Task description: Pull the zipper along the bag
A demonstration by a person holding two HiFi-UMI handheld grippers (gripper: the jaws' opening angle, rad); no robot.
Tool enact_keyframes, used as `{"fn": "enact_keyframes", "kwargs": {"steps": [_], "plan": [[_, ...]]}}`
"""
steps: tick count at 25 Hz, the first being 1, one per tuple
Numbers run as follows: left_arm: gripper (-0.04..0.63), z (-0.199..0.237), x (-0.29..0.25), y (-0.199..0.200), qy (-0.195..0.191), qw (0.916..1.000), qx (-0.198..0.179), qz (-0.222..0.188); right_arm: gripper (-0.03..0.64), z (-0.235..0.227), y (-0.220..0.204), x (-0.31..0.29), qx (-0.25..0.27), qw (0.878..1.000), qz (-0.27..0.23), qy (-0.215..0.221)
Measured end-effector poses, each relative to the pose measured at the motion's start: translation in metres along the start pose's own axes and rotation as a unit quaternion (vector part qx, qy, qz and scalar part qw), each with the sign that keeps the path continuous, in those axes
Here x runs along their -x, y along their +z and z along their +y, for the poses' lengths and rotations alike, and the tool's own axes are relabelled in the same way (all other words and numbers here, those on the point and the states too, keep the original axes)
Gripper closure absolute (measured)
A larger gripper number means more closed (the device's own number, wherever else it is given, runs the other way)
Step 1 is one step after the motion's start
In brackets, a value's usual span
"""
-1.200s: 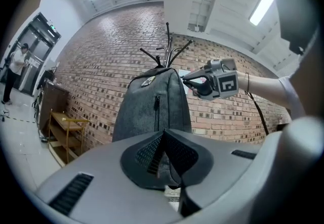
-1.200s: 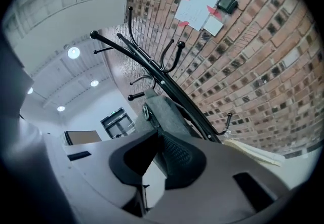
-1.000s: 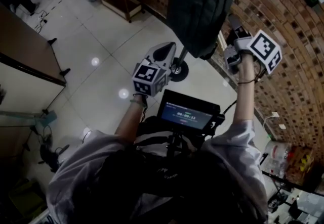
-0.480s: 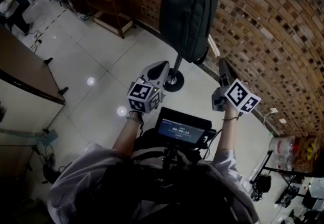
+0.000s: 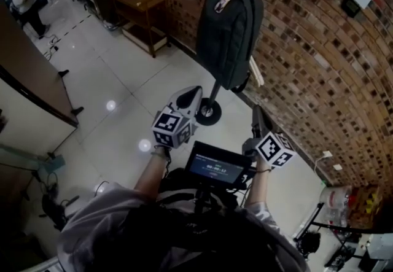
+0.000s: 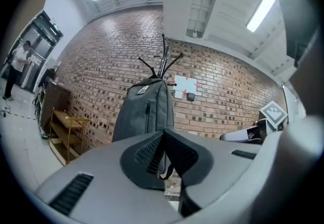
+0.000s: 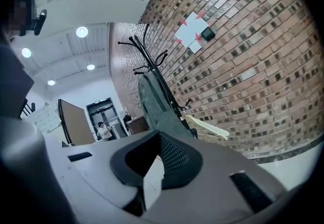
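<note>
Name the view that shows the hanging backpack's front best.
The left gripper view: the dark grey fabric backpack faces it squarely, its vertical front zip visible. The head view sees the backpack steeply from above; the right gripper view catches only its narrow side.

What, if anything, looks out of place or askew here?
Nothing stands out. The backpack hangs straight on the coat stand, and the left gripper and right gripper are both shut, empty and clear of it.

Dim head view w/ floor (image 5: pixel 123 71) glare; gripper views fisheye, ceiling-lit
</note>
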State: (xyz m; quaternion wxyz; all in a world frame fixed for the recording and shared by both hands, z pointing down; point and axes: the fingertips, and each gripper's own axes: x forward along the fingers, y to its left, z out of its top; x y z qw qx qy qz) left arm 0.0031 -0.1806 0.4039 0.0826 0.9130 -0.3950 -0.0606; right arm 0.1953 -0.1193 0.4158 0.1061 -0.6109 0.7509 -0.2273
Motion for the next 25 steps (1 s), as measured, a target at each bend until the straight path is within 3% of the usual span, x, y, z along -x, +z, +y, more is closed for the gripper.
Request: {"fn": "enact_keyframes", "kwargs": {"steps": [6, 12, 25], "plan": [[0.588, -0.017, -0.001, -0.003, 0.005, 1.0, -0.002, 0.006, 0.615, 0.005, 0.002, 0.001, -0.008, 1.0, -0.009, 0.027], [0.588, -0.025, 0.006, -0.004, 0.005, 1.0, 0.0, 0.007, 0.615, 0.018, -0.003, 0.004, 0.027, 0.999, -0.006, 0.034], [0.588, -0.034, 0.01, -0.007, 0.004, 1.0, 0.008, 0.003, 0.615, 0.023, -0.005, 0.015, 0.034, 0.999, 0.001, 0.042]]}}
